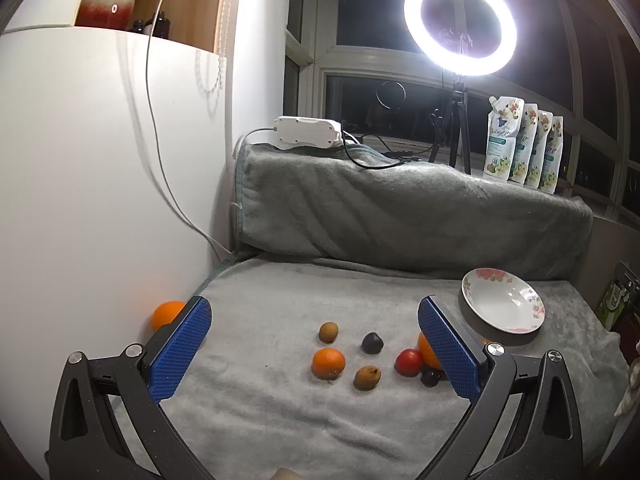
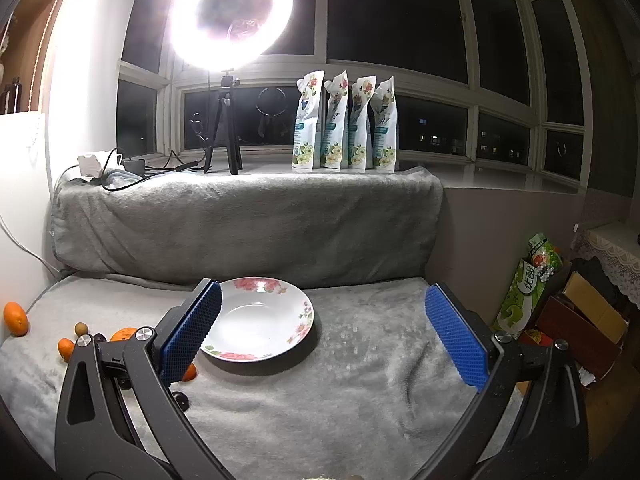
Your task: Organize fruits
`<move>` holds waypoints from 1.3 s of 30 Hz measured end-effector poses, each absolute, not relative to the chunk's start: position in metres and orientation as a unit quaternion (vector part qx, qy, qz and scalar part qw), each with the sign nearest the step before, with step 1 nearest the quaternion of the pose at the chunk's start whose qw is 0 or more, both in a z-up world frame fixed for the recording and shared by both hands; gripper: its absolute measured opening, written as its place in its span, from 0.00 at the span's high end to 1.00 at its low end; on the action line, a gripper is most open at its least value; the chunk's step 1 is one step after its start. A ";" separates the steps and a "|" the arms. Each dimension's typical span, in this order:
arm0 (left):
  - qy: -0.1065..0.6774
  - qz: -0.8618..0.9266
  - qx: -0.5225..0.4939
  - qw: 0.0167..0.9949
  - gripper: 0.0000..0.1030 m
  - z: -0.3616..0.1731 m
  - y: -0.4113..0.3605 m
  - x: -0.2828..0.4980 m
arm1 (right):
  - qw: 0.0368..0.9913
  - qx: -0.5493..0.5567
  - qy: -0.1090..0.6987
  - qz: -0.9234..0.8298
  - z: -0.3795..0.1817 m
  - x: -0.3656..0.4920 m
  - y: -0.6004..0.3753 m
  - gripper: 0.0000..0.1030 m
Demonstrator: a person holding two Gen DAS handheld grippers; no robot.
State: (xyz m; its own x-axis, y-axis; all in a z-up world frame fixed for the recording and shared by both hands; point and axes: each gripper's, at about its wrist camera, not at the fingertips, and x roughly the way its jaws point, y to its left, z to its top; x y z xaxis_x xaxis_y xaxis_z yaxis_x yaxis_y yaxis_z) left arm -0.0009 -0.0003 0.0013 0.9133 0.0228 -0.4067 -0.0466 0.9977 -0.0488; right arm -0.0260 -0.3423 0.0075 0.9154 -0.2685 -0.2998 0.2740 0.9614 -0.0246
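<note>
Fruit not yet gathered; the plate sits bare, and a first pick looks next.

Left wrist view: left gripper (image 1: pixel 314 344) spread wide, holding nothing, above the fruits (image 1: pixel 328 363) scattered on the grey blanket (image 1: pixel 280 412). Right wrist view: right gripper (image 2: pixel 322 332) also wide apart, empty, hovering by the plate (image 2: pixel 262 354); a fruit must be closed on and carried over.

The gray blanket (image 2: pixel 360 380) in the lower half of the frame is a soft, fuzzy, matt cloth, and the plate (image 2: pixel 260 320) on it looks like glossy white ceramic with printed flowers. The 2 pads (image 1: pixel 180 352) of the left gripper (image 1: pixel 314 350) are blue with a rough dotted texture, on matt black arms with shiny metal screws. At lower center, the orange (image 1: pixel 328 363) has a slightly glossy peel.
</note>
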 end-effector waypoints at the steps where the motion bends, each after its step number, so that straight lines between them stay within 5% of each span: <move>1: 0.207 0.017 -0.029 0.978 0.00 0.001 0.000 -0.001 | 0.979 0.009 0.152 -0.139 0.008 -0.026 -0.342 0.00; 39: 0.208 0.018 -0.029 0.978 0.00 0.002 -0.002 -0.001 | 0.979 0.009 0.154 -0.136 0.008 -0.026 -0.337 0.00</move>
State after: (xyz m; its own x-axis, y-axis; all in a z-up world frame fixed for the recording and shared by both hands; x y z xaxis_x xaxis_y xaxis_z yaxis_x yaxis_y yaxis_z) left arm -0.0007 -0.0019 0.0023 0.9130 0.0229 -0.4074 -0.0468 0.9977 -0.0488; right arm -0.0264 -0.3367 0.0083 0.9154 -0.2643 -0.3037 0.2698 0.9626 -0.0244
